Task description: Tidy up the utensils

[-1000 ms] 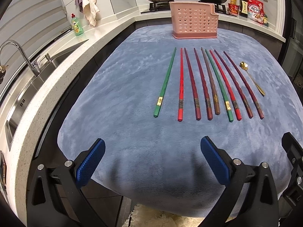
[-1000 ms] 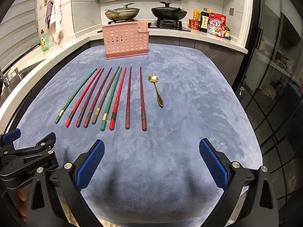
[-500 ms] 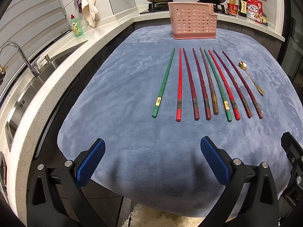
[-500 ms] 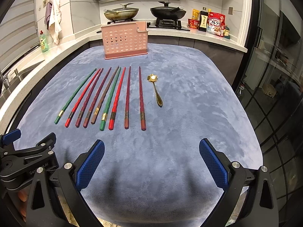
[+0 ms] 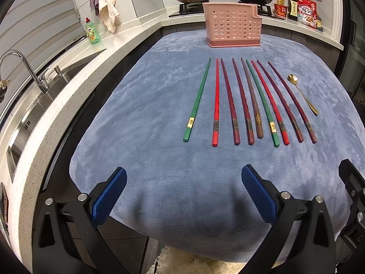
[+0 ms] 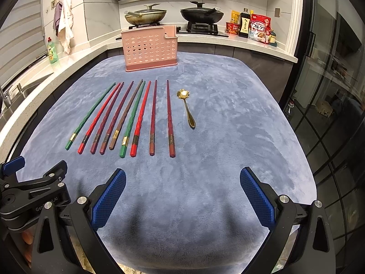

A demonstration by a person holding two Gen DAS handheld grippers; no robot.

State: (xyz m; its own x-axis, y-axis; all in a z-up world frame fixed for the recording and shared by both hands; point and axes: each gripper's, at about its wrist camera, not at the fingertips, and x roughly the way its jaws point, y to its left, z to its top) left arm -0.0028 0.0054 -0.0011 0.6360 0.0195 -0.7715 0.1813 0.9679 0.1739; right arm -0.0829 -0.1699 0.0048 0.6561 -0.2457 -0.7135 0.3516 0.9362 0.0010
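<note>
Sink (image 5: 34,105) left view only | left tool (image 6: 29,189) right view only

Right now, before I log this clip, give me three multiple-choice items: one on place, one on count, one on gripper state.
1. Where does the gold spoon lie?
A. inside the pink basket
B. right of the chopsticks
C. left of the chopsticks

2. How many green chopsticks are on the blue cloth?
A. one
B. two
C. four

3. The right gripper is:
A. open and empty
B. shut on a spoon
C. shut on a chopstick

Answers: 1 B, it lies beyond the rightmost chopstick; 2 B, one at the row's left end, one mid-row; 3 A, fingers spread, nothing between.
</note>
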